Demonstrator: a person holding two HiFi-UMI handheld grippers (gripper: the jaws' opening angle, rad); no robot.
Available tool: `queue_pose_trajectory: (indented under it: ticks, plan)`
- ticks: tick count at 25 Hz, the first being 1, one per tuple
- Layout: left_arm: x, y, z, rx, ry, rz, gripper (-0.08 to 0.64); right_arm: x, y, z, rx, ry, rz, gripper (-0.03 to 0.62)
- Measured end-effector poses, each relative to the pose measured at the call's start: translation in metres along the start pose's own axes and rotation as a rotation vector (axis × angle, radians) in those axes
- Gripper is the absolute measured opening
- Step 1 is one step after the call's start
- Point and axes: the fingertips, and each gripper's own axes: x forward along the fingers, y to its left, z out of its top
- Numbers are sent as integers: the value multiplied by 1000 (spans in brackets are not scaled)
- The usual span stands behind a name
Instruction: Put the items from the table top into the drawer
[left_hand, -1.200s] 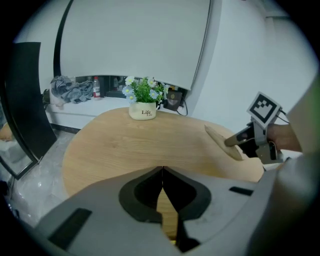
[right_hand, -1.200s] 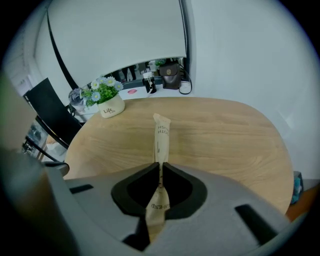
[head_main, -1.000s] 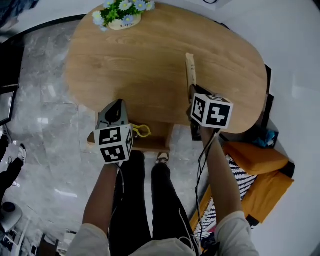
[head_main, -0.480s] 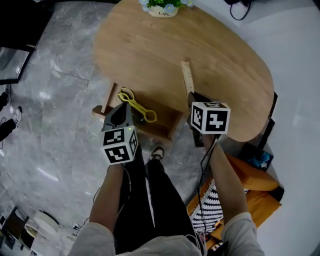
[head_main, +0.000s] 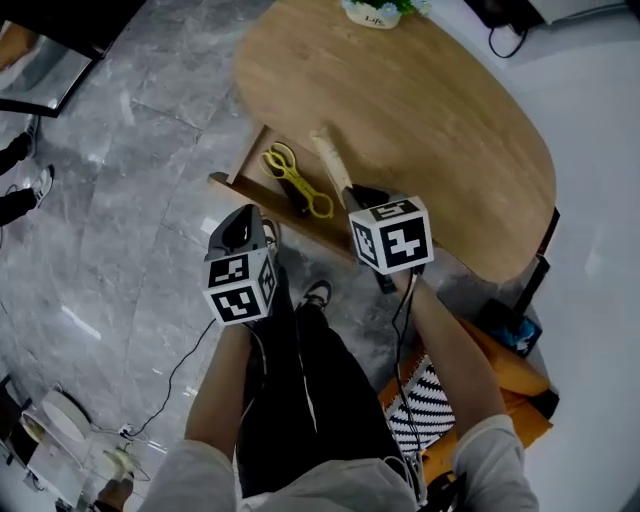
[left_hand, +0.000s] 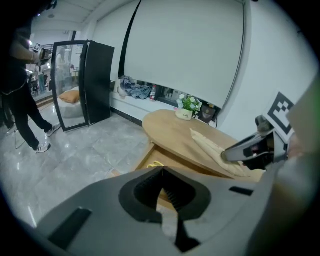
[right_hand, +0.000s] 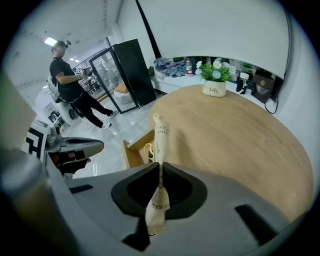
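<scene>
The long paper packet is pinched in the right claw, its 2 jaws closed onto it. In the head view its free end is pointed toward 11 o'clock, by the open drawer at the bench edge. A yellow scissor-like tool is seen inside the drawer, at 9 o'clock of the packet. The left claw is shut on nothing and is held at 8 o'clock of the right one.

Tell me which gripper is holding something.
The right gripper, clamped on the tan paper sleeve; the left gripper has its jaws together on nothing.
</scene>
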Motion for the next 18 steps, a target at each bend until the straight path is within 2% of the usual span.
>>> queue_pose_trajectory:
  ticks: [4,8,11,13,18]
  plan:
    - [-11,18,-14,-34,-13,24,9,12,32,-7,-83,25,65,21]
    - [-18,33,-26,-60,-12,43,9,20,44,-9,-135,45,80,23]
    - [-19,40,-27,-74,-13,51,9,26,42,-7,-158,61,68,36]
    - [-18,45,-25,-78,-16,53,9,29,38,-5,-165,68,49,107]
    - [-9,54,-14,-75,-17,58,9,35,26,1,-135,66,14,112]
